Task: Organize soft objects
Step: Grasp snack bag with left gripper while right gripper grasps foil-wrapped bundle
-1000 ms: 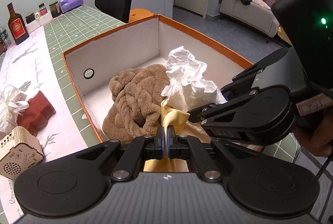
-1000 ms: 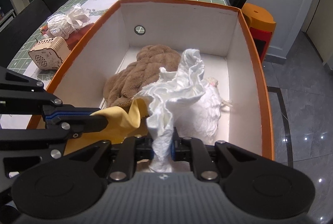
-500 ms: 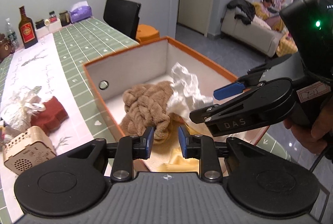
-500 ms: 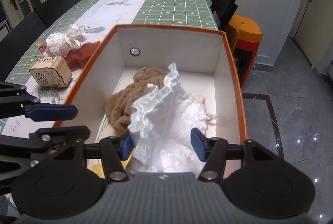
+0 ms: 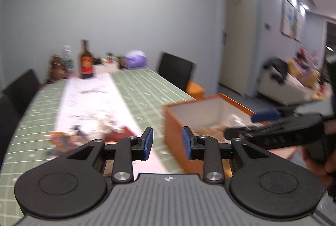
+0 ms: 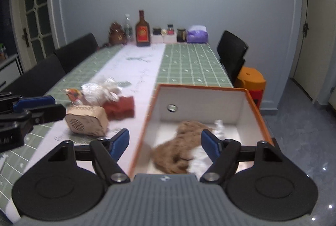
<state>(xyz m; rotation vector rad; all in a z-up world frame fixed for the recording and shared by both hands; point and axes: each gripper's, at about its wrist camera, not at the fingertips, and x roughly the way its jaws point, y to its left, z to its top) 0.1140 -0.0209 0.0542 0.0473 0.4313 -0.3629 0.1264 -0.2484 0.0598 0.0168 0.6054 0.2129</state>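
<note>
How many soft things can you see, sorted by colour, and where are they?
Brown: 1, brown plush towel in the orange box
White: 1, white crumpled cloth in the box
Dark red: 1, dark red cloth on the table
Total: 3

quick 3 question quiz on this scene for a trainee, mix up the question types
1. True or false: the right claw is shut on the brown plush towel.
2. Multiple choice: where does the dark red cloth lie? A) inside the orange box B) on the table left of the box C) in the left claw
3. Fill in: the bottle with the red label stands at the ____ end of the table.

Key: 1 false, both claws are open and hold nothing; 2 B; 3 far
</note>
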